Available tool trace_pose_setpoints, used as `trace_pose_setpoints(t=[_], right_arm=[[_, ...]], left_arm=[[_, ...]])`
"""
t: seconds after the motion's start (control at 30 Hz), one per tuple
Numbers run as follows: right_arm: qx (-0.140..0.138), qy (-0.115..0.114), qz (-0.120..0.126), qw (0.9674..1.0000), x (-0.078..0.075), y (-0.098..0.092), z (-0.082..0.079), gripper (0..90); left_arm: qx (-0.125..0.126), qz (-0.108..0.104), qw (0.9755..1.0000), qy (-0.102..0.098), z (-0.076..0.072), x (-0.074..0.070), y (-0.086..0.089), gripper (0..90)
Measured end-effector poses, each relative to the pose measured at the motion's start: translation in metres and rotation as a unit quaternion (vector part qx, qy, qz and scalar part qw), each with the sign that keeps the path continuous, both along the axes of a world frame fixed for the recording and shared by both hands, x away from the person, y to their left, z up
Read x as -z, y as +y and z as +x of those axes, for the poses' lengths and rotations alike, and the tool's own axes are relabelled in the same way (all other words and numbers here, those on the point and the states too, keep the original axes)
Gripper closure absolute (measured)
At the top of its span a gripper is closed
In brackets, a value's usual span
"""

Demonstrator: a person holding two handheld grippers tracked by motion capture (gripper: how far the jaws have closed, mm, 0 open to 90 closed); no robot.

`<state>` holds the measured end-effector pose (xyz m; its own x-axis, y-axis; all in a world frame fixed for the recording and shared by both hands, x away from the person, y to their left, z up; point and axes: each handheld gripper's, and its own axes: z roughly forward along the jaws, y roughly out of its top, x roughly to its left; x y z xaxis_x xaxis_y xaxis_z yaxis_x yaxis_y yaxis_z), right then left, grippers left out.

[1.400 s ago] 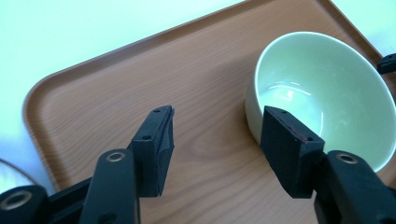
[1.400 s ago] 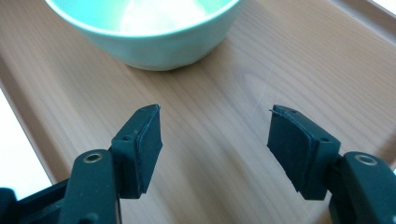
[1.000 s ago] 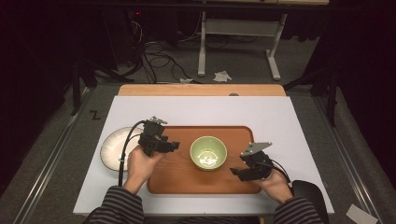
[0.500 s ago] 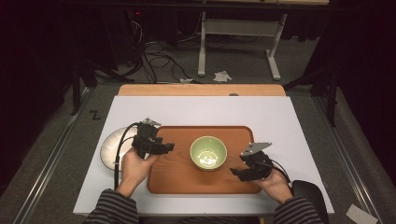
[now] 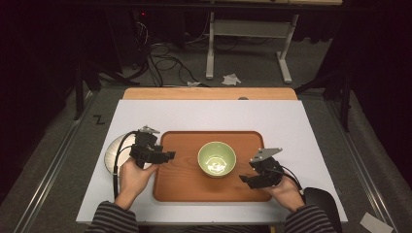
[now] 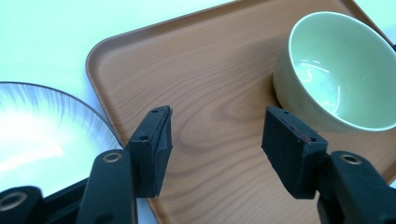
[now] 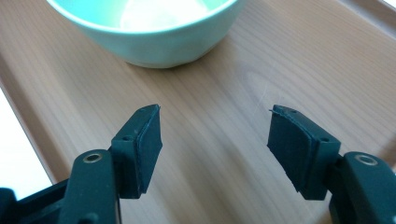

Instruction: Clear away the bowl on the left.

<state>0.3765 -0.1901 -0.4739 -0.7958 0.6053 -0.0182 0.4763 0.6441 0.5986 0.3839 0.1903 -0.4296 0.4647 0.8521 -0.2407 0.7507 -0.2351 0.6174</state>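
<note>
A pale green bowl (image 5: 216, 158) stands empty in the middle of a brown wooden tray (image 5: 184, 187). My left gripper (image 5: 166, 156) hovers over the tray's left edge, open, jaws pointing right toward the bowl. In the left gripper view its jaws (image 6: 217, 121) stand wide over bare tray wood (image 6: 205, 60), with the bowl (image 6: 341, 70) ahead to the right and nothing between them. My right gripper (image 5: 246, 181) is open over the tray's front right part. The right gripper view has its jaws (image 7: 215, 116) apart above the tray (image 7: 224, 88), short of the bowl (image 7: 149, 28).
A white plate with a dark-streaked rim (image 5: 112, 149) lies on the white table (image 5: 301, 126) just left of the tray, partly under my left hand; it also appears in the left gripper view (image 6: 42, 135). A wooden strip (image 5: 209, 93) runs along the table's far edge.
My left gripper has slid a little to the left, from over the tray toward its left edge. The right gripper and the bowl have stayed put.
</note>
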Motion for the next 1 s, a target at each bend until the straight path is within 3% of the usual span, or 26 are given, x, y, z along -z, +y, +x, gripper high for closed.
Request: trace_pose_setpoints(t=[1.0], right_arm=[[0.0,0.0,-0.002,1.0,0.001,0.001,0.0,36.5]], left_arm=[[-0.016,-0.003,0.9998,0.013,-0.015,0.017,0.019,42.7]])
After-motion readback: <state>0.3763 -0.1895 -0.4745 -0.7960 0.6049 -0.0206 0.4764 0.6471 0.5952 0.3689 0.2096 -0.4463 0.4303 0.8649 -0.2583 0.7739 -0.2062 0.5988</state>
